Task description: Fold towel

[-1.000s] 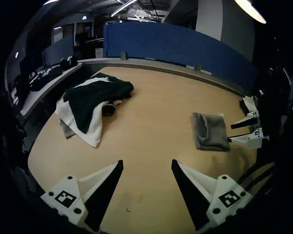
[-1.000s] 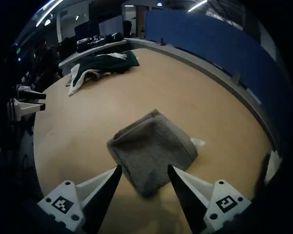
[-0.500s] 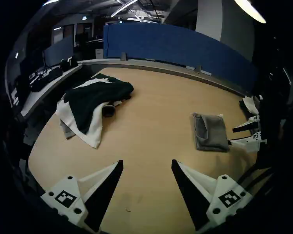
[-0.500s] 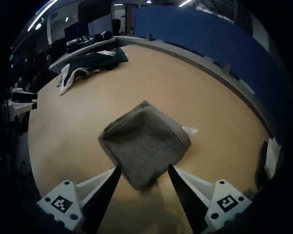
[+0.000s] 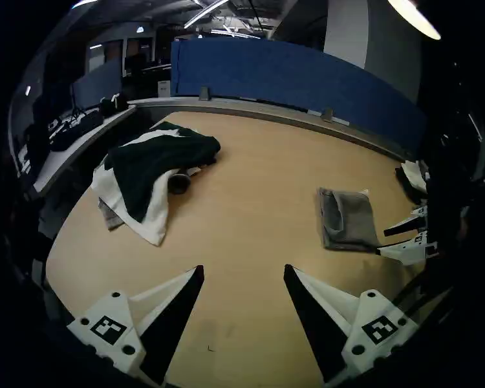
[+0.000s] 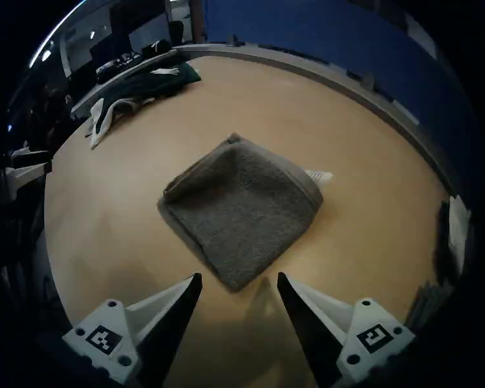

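A grey towel [image 6: 239,210], folded into a thick square, lies flat on the wooden table [image 6: 346,149]; the left gripper view has the same towel [image 5: 348,218] at the right. My right gripper [image 6: 237,283] hangs open just short of the towel's near corner, nothing between its fingers. That right gripper [image 5: 403,238] also shows at the right edge of the left gripper view, beside the towel. My left gripper [image 5: 242,274] is open over bare table, well away from the towel.
A heap of dark green and white cloths [image 5: 150,174] lies at the table's far left, also seen as a pile [image 6: 139,90] in the right gripper view. A blue partition [image 5: 294,77] runs along the table's back edge. A small white tag [image 6: 319,174] peeks out beside the towel.
The right gripper has drawn back and risen from the grey towel, which now lies free ahead of its fingertips. The left gripper has stayed put.
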The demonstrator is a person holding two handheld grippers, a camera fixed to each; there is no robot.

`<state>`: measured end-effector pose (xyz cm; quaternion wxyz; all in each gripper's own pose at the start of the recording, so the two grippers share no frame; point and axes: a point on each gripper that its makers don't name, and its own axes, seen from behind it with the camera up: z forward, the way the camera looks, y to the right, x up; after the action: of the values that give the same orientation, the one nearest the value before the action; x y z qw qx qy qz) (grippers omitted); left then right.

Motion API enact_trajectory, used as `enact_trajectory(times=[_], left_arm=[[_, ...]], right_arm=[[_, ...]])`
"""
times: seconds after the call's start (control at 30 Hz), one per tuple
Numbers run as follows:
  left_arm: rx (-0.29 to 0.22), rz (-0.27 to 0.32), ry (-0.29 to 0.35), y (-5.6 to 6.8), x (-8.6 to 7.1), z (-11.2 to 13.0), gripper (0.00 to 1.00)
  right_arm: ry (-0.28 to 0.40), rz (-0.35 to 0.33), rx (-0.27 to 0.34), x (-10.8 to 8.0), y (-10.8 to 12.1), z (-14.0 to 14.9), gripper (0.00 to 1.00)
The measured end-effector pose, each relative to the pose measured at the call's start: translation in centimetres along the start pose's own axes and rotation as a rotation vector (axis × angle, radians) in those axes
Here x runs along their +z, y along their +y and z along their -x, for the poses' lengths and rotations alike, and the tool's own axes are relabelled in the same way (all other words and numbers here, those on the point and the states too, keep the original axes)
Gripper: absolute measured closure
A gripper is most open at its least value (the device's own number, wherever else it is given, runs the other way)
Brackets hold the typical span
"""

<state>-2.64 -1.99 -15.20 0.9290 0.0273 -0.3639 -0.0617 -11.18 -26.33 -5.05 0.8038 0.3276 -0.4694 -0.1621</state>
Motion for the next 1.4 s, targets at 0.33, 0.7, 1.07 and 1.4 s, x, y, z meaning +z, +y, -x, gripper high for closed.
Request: enact_trajectory(times=[0.33,0.7,1.07,1.4], left_arm=[[-0.002,0.003,0.001,0.1,0.0,0.0,0.08],[-0.002,0.001,0.003,0.1,0.0,-0.1,0.08],[-0.002,-0.002,0.003,0.1,-0.1,0.2,0.08],[0.000,-0.006,0.003,-0.1,-0.1,0.3,0.08]], right_arm=[[-0.018,-0.001,-0.001,0.4,0.0,0.4,0.18],[-0.027,-0.016,0.010,0.8,-0.2,0.9,0.58],[-0.032,-0.018,0.021,1.4,0.0,1.3,0.77],[-0.023,-0.032,0.024,1.3,-0.1,1.2,0.93]])
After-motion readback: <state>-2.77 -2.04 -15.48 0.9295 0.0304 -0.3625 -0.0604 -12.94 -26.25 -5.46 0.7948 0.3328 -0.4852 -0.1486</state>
